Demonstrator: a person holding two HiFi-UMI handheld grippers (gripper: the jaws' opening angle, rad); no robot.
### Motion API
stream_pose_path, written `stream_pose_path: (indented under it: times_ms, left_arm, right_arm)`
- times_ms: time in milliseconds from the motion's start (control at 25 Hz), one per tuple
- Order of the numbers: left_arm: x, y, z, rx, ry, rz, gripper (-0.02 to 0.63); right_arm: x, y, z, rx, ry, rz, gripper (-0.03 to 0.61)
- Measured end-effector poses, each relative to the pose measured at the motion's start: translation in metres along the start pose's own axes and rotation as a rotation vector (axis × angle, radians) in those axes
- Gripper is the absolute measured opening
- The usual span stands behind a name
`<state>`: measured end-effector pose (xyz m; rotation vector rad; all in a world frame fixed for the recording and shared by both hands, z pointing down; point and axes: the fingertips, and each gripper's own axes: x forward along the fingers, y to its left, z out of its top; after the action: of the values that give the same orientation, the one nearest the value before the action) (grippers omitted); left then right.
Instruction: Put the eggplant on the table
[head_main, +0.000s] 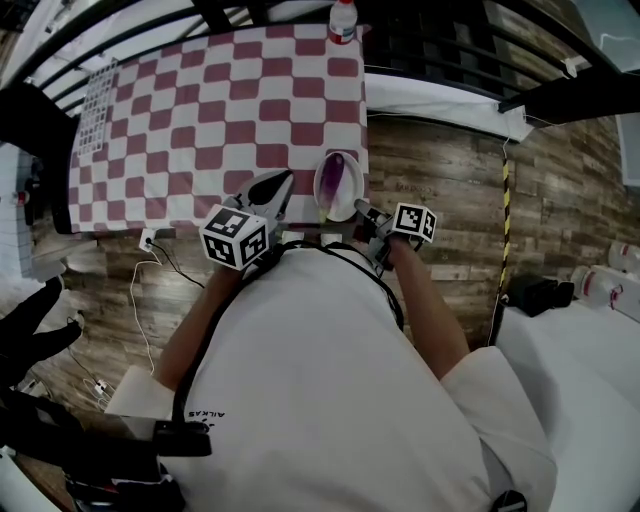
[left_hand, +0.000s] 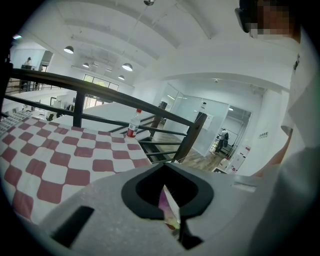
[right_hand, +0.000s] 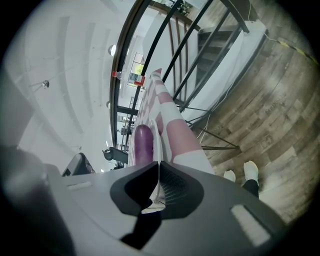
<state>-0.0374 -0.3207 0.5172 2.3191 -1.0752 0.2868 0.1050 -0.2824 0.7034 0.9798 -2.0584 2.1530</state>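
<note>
The right gripper (right_hand: 159, 163) pinches the rim of a white plate (right_hand: 155, 148), and the purple eggplant (right_hand: 144, 144) lies on that plate just beyond the jaws. From above, the plate (head_main: 322, 195) is at the near edge of the checkered table (head_main: 200, 120). The left gripper (left_hand: 163, 166) is just beside it, jaws pressed together.

Bright, even indoor daylight
Overhead, round white ceiling lamps (left_hand: 127, 66) glow; the fisheye views bend and darken at their edges.
</note>
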Motion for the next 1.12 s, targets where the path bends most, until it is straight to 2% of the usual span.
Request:
stream_pose_path:
  times_ms: [680, 1000, 1120]
  left_arm:
    - [-0.005, -0.004, -0.006, 0.002, 0.011, -0.021, 0.0]
    - [-0.007, -0.004, -0.006, 0.006, 0.012, -0.026, 0.0]
    - [-0.008, -0.004, -0.006, 0.006, 0.012, -0.028, 0.0]
  right_arm:
    - [0.0, -0.011, -0.001, -0.026, -0.033, -0.147, 0.032]
    - [0.001, -0.011, -0.001, -0.029, -0.043, -0.153, 0.039]
    - [0.002, -0.007, -0.002, -0.03, -0.041, -0.13, 0.088]
